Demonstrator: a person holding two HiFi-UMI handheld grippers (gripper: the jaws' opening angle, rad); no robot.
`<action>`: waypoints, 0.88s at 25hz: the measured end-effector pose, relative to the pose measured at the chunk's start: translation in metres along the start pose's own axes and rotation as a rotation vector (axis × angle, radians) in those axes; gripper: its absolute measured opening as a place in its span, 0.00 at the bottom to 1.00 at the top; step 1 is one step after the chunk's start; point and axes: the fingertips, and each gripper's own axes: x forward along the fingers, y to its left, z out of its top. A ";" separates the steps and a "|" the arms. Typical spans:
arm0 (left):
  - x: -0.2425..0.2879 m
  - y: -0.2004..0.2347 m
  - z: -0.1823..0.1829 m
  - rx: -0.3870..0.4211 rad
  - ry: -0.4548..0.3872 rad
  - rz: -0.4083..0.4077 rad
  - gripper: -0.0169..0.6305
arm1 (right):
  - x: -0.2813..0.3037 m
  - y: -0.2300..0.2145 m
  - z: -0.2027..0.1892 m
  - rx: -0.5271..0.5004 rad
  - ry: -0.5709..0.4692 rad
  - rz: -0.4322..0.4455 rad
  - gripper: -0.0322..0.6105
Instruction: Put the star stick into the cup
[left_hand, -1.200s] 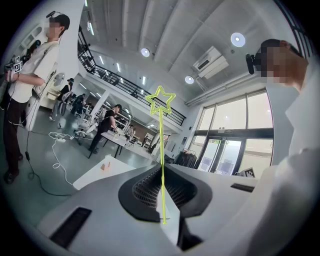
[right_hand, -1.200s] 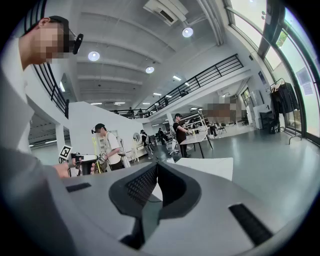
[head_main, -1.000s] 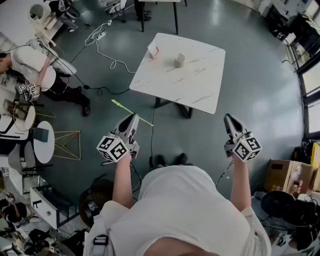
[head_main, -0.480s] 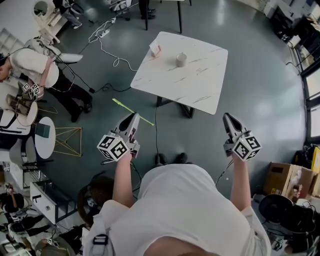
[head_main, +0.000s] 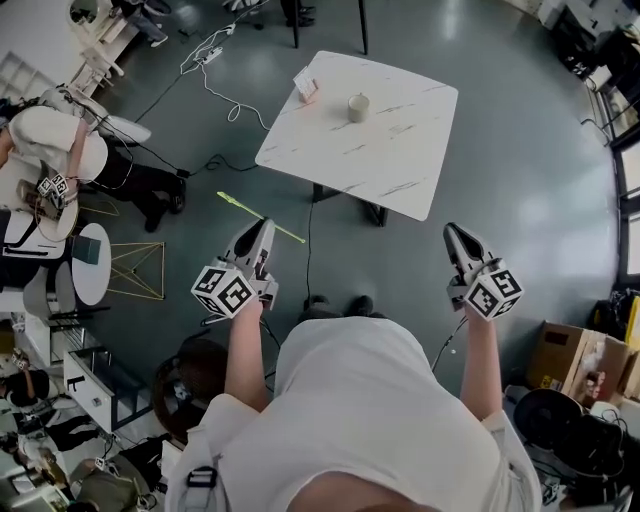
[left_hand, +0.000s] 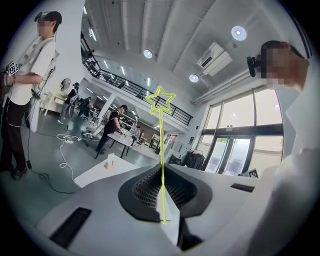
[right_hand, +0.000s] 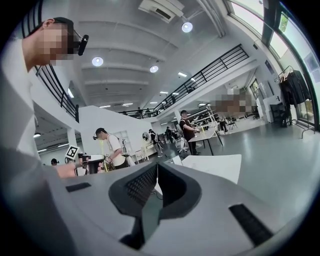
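A thin yellow-green star stick (head_main: 262, 218) is pinched in my left gripper (head_main: 263, 229) and juts out on both sides of its tips, over the floor short of the table. In the left gripper view the stick (left_hand: 161, 150) rises straight up from the shut jaws, with its outlined star (left_hand: 160, 99) at the top. The pale cup (head_main: 358, 106) stands on the white marble table (head_main: 400, 150), toward its far side and well ahead of both grippers. My right gripper (head_main: 450, 234) is at about the same height on the right, shut and holding nothing.
A small pinkish stand (head_main: 305, 86) sits near the table's far left corner. Cables (head_main: 215, 75) trail over the grey floor to the left. A seated person (head_main: 60, 150), round side tables (head_main: 85, 280) and a wire stool (head_main: 135, 282) fill the left; a cardboard box (head_main: 565, 360) is at lower right.
The table and cup have drifted slightly up and left in the head view. Both grippers keep their poses, and the stick is still held in the left one.
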 end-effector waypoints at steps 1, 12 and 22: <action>0.002 -0.002 -0.001 0.001 0.000 0.002 0.06 | -0.001 -0.003 -0.003 0.003 0.002 0.003 0.09; 0.035 -0.003 -0.010 0.003 0.023 -0.003 0.06 | -0.008 -0.036 -0.013 0.045 0.019 -0.021 0.09; 0.075 0.036 0.002 -0.006 0.067 -0.066 0.06 | 0.041 -0.045 -0.009 0.088 0.013 -0.072 0.09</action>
